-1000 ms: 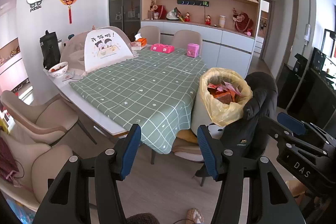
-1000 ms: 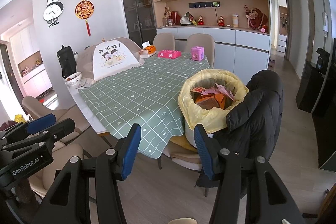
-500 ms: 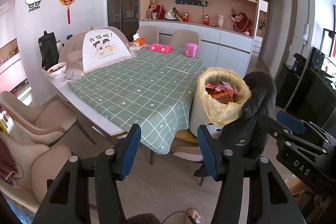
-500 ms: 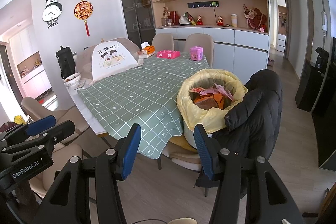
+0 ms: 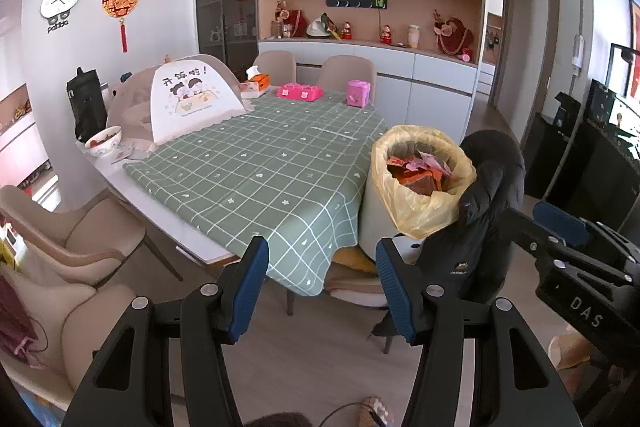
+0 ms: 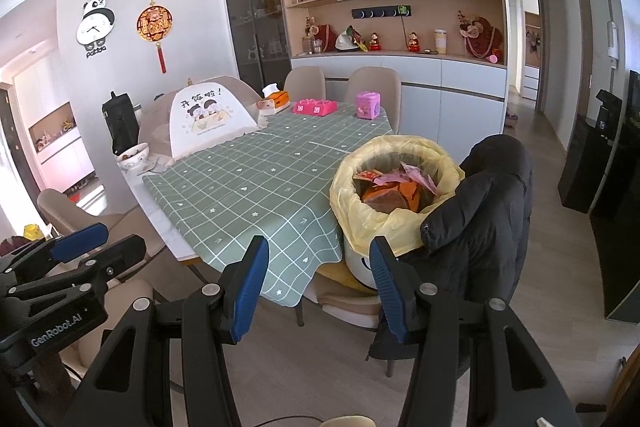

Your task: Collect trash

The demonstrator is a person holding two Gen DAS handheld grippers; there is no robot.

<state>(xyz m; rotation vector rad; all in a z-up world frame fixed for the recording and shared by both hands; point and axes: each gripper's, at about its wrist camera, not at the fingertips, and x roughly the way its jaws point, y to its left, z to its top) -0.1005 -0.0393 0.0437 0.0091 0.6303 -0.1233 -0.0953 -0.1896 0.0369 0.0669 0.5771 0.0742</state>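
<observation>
Both tools, left tool (image 5: 320, 287) and right tool (image 6: 318, 287), hang released and empty at lower centre. The trash bin (image 6: 396, 195), yellow-lined and nearly full, stands right of centre beside the bench (image 6: 256, 195). Approach should aim for the liner rim, avoiding the black jacket (image 6: 488, 211).

Bin (image 5: 384, 211) on chair (image 5: 352, 287) at table (image 5: 260, 171) corner, jacket (image 5: 484, 227) just right of it

Black tool (image 5: 320, 283) frames, blue pads (image 5: 248, 285), apparently silver screws.
</observation>
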